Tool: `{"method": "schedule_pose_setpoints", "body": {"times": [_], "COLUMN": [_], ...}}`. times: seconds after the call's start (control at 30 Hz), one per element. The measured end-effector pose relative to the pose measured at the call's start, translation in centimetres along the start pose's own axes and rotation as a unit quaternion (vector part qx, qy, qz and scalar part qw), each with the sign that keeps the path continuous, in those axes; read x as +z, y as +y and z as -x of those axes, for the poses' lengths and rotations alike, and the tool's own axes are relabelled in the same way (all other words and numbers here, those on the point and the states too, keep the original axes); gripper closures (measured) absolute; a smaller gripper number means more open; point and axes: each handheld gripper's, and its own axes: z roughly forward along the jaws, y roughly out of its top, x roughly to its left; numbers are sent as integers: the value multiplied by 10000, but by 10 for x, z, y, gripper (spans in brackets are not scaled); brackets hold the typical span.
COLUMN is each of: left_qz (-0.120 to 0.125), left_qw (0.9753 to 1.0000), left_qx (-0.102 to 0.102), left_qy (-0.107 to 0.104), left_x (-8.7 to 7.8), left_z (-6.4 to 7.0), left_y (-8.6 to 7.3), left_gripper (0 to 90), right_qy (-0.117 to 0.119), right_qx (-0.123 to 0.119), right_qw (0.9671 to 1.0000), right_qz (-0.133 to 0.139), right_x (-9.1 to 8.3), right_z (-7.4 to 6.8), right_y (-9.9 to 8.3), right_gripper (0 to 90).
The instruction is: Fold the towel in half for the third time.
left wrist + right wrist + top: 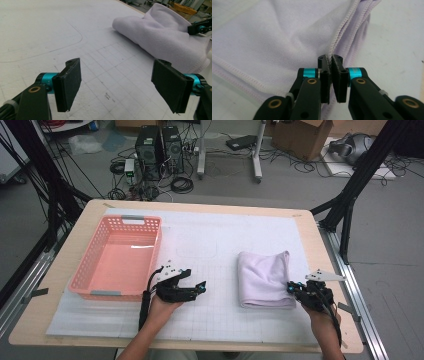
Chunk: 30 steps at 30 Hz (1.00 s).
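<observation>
A folded pale lilac towel [264, 277] lies on the white gridded mat [215, 245], right of centre. My right gripper [292, 289] is at the towel's near right corner, shut on its stitched edge; in the right gripper view the hem of the towel [287, 42] runs between the closed jaws of the right gripper [331, 62]. My left gripper [199, 286] hovers over the mat between the basket and the towel, open, with nothing between its pads [70, 83]. From the left gripper view [117, 87] the towel [162, 37] lies ahead to the right.
An empty pink plastic basket [95, 285] stands at the left of the mat. The wooden table edge [330, 265] runs along the right. Computer towers [159, 147], cables and a cardboard box sit on the floor beyond the table.
</observation>
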Motion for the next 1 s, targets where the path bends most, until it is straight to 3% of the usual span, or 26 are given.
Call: {"method": "schedule_pose_setpoints", "body": {"times": [0.03,0.13,0.17,0.23,0.3,0.43,0.5,0.57,0.6,0.63,0.67,0.83,0.9,0.93,0.97,1.0], "left_qz": [6,9,-12,-19,-14,18,46,50,37,6,-5,6,6,16,19,21], "left_qw": [10000,10000,10000,10000,10000,10000,10000,10000,10000,10000,10000,10000,10000,10000,10000,10000], "left_qx": [-8,-22,-10,5,31,33,7,0,11,8,3,-3,-6,-7,-5,-1], "left_qy": [0,16,9,-1,-8,4,30,24,31,35,22,45,52,50,47,38], "left_x": [0,0,1,1,2,-1,-2,-1,-1,-1,0,-1,-2,-2,-3,-2], "left_z": [0,0,0,2,2,2,0,-1,-1,-1,0,0,-1,-1,-1,0], "left_y": [0,0,0,0,0,1,2,2,2,1,1,1,1,1,1,1], "left_gripper": [245,245,245,245,246,246,246,246,246,246,246,246,246,246,246,246], "right_qy": [-108,-181,-277,-96,158,363,437,302,302,68,67,63,38,35,35,149], "right_qx": [153,214,112,34,-34,-285,-314,-336,-336,-303,-146,149,152,72,72,-36], "right_qw": [9998,9994,9984,9975,9970,9967,9979,9989,9989,9995,9999,9998,9999,9999,9999,9992], "right_qz": [-38,180,479,698,753,667,362,94,94,-54,-28,-62,-61,107,107,375], "right_x": [0,-7,-14,-15,-10,5,22,29,29,29,26,5,2,-3,-3,-3], "right_z": [2,2,-1,-7,-13,-24,-26,-20,-20,-13,-9,2,3,1,1,-5], "right_y": [-3,-4,-1,4,11,15,12,8,8,3,-1,-18,-18,-11,-11,-3], "right_gripper": [607,602,589,603,637,672,689,698,698,694,691,677,677,675,675,664]}}
